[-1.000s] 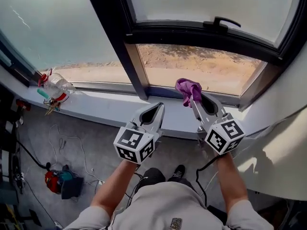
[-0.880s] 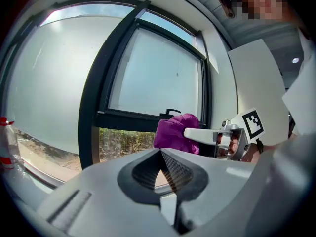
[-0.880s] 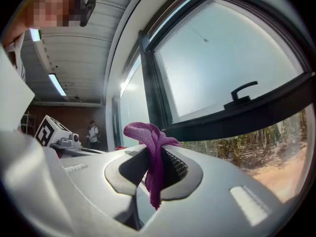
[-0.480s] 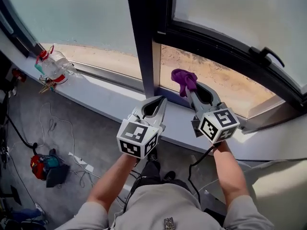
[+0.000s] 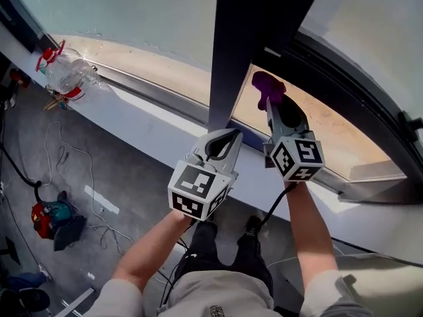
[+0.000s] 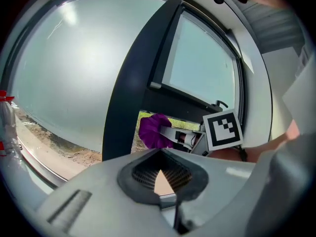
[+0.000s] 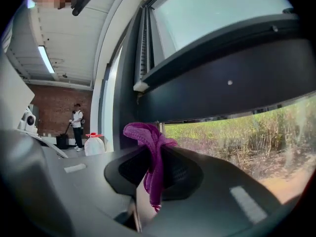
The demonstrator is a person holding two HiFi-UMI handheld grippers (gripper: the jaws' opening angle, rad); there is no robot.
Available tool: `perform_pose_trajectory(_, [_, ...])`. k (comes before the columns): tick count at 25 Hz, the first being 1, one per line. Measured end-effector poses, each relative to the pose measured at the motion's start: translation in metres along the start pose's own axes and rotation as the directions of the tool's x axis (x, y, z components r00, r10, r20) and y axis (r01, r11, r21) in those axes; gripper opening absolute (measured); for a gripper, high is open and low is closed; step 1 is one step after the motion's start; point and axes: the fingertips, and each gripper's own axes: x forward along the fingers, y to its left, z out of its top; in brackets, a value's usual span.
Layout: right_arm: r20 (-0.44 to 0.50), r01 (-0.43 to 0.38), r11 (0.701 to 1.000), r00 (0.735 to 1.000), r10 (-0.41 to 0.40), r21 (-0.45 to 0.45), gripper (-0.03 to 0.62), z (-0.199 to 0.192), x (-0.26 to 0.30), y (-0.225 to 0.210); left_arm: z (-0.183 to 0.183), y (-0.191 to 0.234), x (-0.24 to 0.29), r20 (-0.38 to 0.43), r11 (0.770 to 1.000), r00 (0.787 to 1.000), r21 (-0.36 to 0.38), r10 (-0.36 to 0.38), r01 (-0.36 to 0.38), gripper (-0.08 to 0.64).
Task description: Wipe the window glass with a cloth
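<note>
Pale window sill [image 5: 152, 127] runs under big frosted window glass [image 5: 132, 12]. Right gripper [image 5: 268, 103] pinches a crumpled purple cloth [image 5: 266, 84] near the lower pane, beside the dark frame post [image 5: 241, 45]; left gripper [image 5: 231, 136] is closed, empty. Wiping looks unstarted.

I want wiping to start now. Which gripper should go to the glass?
Right. The right gripper is shut on the cloth, up by the glass. The left gripper is shut, empty, and sits lower by the frame.

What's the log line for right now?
left gripper: shut, empty | right gripper: shut on crumpled purple cloth | cloth: in front of clear lower window glass, contact unclear
</note>
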Motion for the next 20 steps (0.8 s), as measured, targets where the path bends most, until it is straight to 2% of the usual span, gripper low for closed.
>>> perform_pose_trajectory(6, [0.086, 0.010, 0.988, 0.996, 0.003, -0.153, 0.083, 0.000, 0.050, -0.017, -0.047, 0.030, 0.030, -0.006, 0.998, 0.998, -0.035, 0.059, -0.059, 0.000])
perform_pose_trajectory(10, [0.073, 0.013, 0.963, 0.997, 0.007, -0.271, 0.080, -0.003, 0.070, -0.016, -0.089, 0.041, 0.043, -0.035, 0.993, 0.995, -0.071, 0.094, -0.096, 0.000])
perform_pose_trajectory(12, [0.056, 0.002, 0.957, 0.998, 0.015, -0.291, 0.078, -0.016, 0.074, -0.016, -0.107, 0.048, 0.050, -0.048, 0.990, 0.992, -0.078, 0.114, -0.117, 0.000])
perform_pose_trajectory(15, [0.012, -0.026, 0.965, 0.999, 0.030, -0.263, 0.077, -0.052, 0.080, -0.021, -0.133, 0.062, 0.061, -0.053, 0.987, 0.988, -0.064, 0.145, -0.148, 0.000])
perform_pose_trajectory(20, [-0.120, -0.067, 0.977, 0.992, 0.043, -0.204, 0.077, -0.156, 0.085, -0.031, -0.189, 0.077, 0.072, -0.110, 0.977, 0.974, -0.055, 0.200, -0.207, 0.000])
